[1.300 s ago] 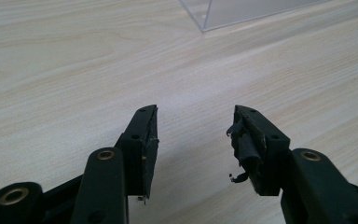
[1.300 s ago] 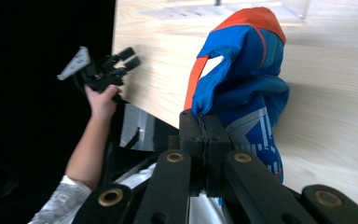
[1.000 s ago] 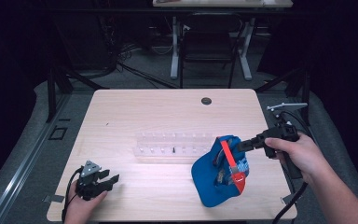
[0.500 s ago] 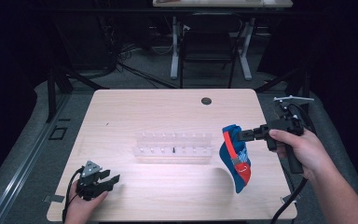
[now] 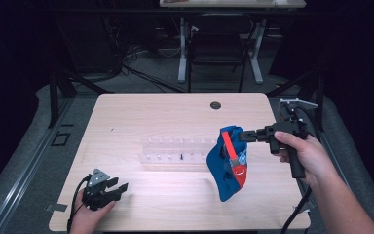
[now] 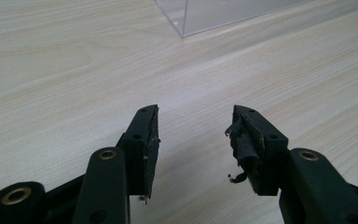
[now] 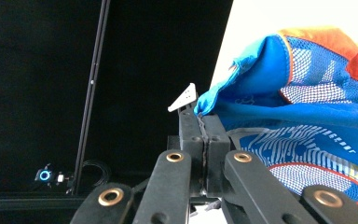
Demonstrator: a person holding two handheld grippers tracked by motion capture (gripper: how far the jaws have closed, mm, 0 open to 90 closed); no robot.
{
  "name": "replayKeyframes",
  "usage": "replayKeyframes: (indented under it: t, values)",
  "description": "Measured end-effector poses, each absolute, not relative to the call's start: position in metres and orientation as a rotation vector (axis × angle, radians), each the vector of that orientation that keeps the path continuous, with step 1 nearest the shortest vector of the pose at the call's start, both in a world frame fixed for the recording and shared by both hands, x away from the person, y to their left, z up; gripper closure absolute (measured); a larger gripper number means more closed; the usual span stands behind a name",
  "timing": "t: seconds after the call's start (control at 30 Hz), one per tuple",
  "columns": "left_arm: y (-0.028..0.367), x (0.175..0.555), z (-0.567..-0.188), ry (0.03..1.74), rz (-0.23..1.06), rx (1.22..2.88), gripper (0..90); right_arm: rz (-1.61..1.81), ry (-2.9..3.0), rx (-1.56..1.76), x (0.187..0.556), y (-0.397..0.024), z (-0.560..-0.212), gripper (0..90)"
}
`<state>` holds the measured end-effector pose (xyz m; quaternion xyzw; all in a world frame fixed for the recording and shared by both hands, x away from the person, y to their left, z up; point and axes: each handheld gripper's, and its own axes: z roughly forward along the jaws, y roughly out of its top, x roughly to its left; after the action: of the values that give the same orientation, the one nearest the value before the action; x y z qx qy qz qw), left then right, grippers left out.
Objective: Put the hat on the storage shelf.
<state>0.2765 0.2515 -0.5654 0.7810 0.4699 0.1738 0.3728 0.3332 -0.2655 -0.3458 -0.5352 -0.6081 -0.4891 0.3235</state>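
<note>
The right gripper [image 5: 241, 135] is clenched on the top edge of a blue bag [image 5: 228, 163] with red and mesh parts, holding it up so it hangs clear above the table [image 5: 175, 112], just right of a clear rack [image 5: 175, 151]. In the right gripper view the jaws are pressed together on a pinch of blue cloth [image 7: 205, 108]; the rest of the bag [image 7: 298, 121] runs off the right edge, so its full shape is cut off there. The right hand [image 5: 304, 156] grips the handle, and the cable trails off past the table's near right corner.

The left gripper [image 5: 114, 188] rests at the near left of the table, jaws apart and holding nothing; the left hand [image 5: 85, 214] is partly cut by the bottom edge. In the left gripper view the right jaw's pad looks torn and ragged, and a corner of the rack [image 6: 205, 14] is cut off at the top.

What sits in the rack is too small to tell. A small dark disc [image 5: 215, 105] lies near the far edge.

A second ago the bag lay spread on the table; it has since been lifted and hangs folded. The left gripper has not moved
</note>
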Motion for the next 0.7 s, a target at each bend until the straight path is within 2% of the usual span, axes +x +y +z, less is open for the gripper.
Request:
replayKeyframes:
  t: [0.7]
  values:
    - [0.249, 0.277, -0.566, 1.198, 0.422, 1.995, 49.2, -1.374, -1.603, -1.367, 0.356, -0.23, -0.321, 90.0]
